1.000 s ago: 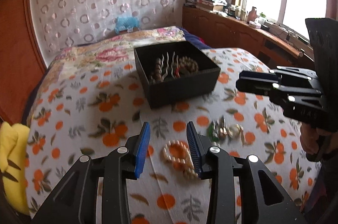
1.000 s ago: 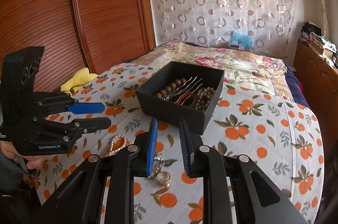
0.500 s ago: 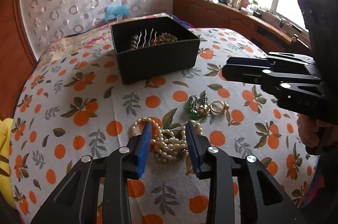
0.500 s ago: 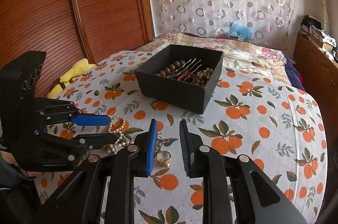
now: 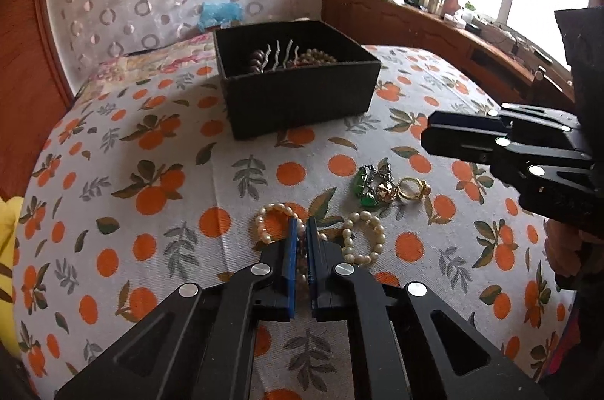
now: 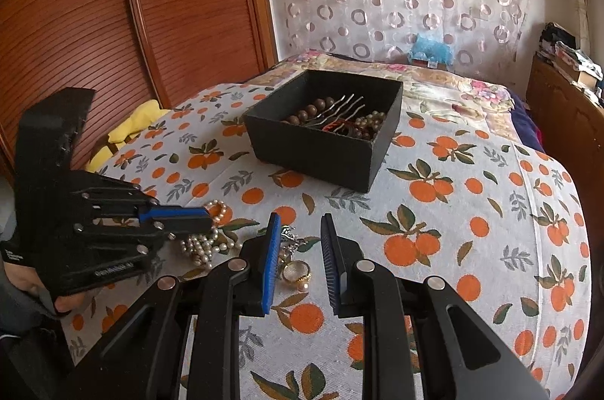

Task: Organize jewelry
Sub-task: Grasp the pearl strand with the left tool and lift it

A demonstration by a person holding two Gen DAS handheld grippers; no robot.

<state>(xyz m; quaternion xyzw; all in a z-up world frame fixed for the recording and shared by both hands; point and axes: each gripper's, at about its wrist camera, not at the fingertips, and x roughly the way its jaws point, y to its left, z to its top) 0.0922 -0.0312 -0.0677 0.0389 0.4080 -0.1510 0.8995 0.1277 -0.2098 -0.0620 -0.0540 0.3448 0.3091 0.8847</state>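
Observation:
A pearl necklace (image 5: 358,241) lies bunched on the orange-print bedspread (image 5: 158,181). My left gripper (image 5: 301,233) is shut on its middle strands, low on the cloth; it also shows in the right wrist view (image 6: 205,216) over the pearls (image 6: 200,245). Right of the pearls lie a green-stone piece (image 5: 364,188) and a gold ring (image 5: 411,188). My right gripper (image 6: 300,230) is open and empty, hovering over the ring (image 6: 296,271). A black box (image 5: 298,79) holding beads and hair pins stands beyond.
A yellow cloth (image 6: 128,132) lies at the bed's left edge by the wooden sliding doors (image 6: 113,14). A wooden cabinet (image 5: 434,22) with clutter runs under the window at right. A blue item (image 6: 430,50) sits at the bed's head.
My left gripper has moved down and forward onto the pearl necklace and closed on it. My right gripper has stayed open, dropping slightly nearer the ring.

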